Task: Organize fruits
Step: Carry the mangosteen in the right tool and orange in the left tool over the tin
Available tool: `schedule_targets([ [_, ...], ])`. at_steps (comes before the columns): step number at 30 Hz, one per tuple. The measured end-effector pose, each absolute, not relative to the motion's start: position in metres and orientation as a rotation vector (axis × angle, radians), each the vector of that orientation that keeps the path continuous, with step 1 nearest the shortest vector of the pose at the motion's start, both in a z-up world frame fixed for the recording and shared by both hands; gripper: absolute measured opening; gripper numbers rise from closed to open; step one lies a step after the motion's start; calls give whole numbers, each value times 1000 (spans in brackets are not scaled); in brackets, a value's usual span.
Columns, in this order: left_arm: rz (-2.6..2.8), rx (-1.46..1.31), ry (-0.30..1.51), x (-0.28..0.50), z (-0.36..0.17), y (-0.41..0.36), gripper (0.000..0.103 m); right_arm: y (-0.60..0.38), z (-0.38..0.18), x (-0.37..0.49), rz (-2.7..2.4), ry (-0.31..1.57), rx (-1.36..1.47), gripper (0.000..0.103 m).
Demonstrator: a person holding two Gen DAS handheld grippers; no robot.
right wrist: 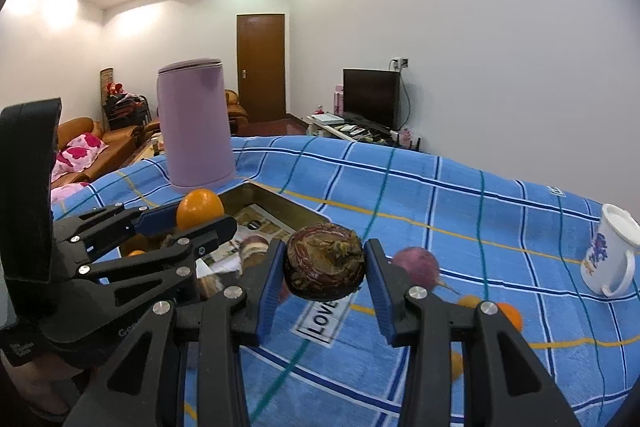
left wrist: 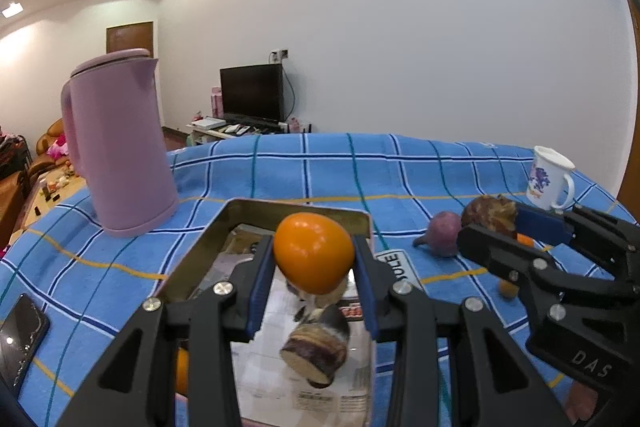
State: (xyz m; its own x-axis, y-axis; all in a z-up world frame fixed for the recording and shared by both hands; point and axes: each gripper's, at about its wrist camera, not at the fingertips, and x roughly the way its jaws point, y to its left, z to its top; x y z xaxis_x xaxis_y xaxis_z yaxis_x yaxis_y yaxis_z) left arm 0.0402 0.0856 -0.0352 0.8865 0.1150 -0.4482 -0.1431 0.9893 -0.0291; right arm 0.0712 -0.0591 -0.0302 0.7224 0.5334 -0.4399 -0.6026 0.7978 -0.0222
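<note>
My left gripper [left wrist: 314,257] is shut on an orange fruit [left wrist: 314,253], held above a paper-lined metal tray [left wrist: 296,209]. A brown cut root [left wrist: 316,347] lies in the tray below it. My right gripper [right wrist: 325,263] is shut on a dark brown wrinkled fruit [right wrist: 325,261] over the blue checked cloth, just right of the tray [right wrist: 280,201]. The left wrist view shows that same right gripper [left wrist: 494,225] with the brown fruit [left wrist: 488,213] at the right. A purple round fruit [right wrist: 416,265] rests on the cloth beyond the right gripper. Small orange fruits [right wrist: 510,315] lie further right.
A tall pink kettle [left wrist: 116,143] stands at the tray's far left corner. A white printed mug [right wrist: 612,255] sits at the right of the table. A black phone [left wrist: 20,339] lies at the left edge. A sofa and a TV stand are beyond the table.
</note>
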Motion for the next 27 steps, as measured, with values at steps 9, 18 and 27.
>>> schedule_targets([
  [9, 179, -72, 480, 39, -36, 105, 40, -34, -25, 74, 681, 442, -185, 42],
  [18, 219, -86, 504, 40, -37, 125, 40, -12, -24, 79, 721, 458, -200, 42],
  [27, 242, -105, 532, 42, -42, 142, 40, 10, -31, 83, 756, 488, -205, 42],
])
